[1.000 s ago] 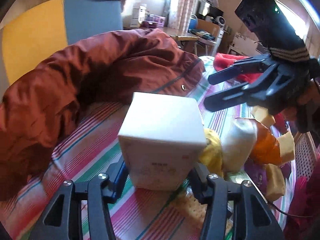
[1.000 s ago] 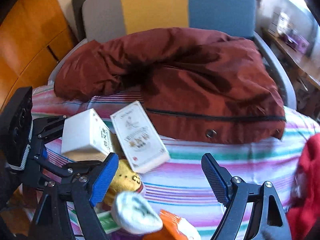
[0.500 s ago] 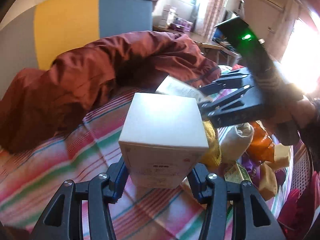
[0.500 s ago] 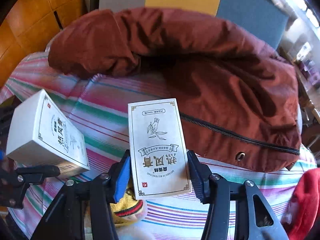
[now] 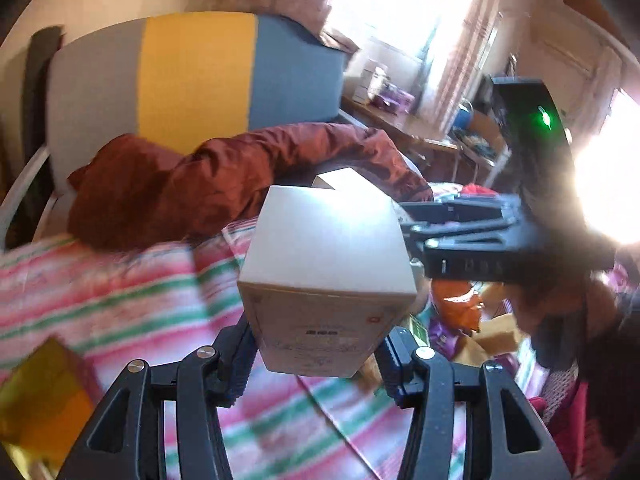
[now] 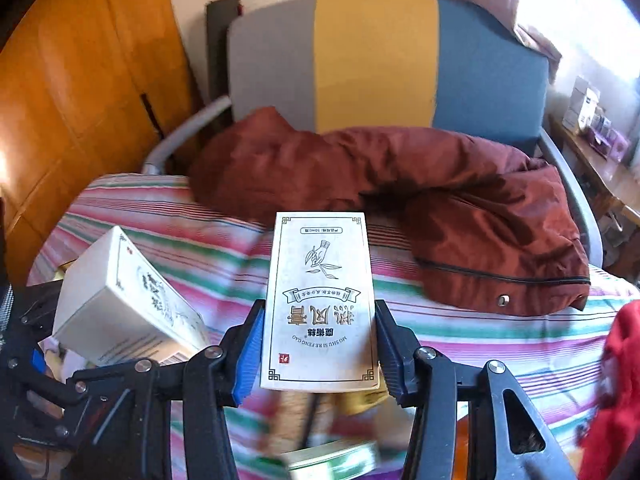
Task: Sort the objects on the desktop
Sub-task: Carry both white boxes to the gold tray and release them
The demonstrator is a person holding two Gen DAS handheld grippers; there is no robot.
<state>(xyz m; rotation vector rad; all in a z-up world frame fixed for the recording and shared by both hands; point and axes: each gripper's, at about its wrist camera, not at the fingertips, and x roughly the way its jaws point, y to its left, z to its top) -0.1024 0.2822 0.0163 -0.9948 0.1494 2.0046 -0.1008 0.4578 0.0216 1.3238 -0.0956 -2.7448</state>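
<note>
The right gripper (image 6: 318, 346) has just closed on the flat box (image 6: 320, 304), while the left gripper (image 5: 316, 356) clamps the white box (image 5: 326, 276), both lifted for sorting.

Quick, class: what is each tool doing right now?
Left tool: closed on a white box.
Right tool: just closed on a flat printed box.

Grey-yellow-blue headboard (image 6: 376, 64), wooden wardrobe (image 6: 80, 92) left, sunlit window (image 5: 404, 8).
</note>
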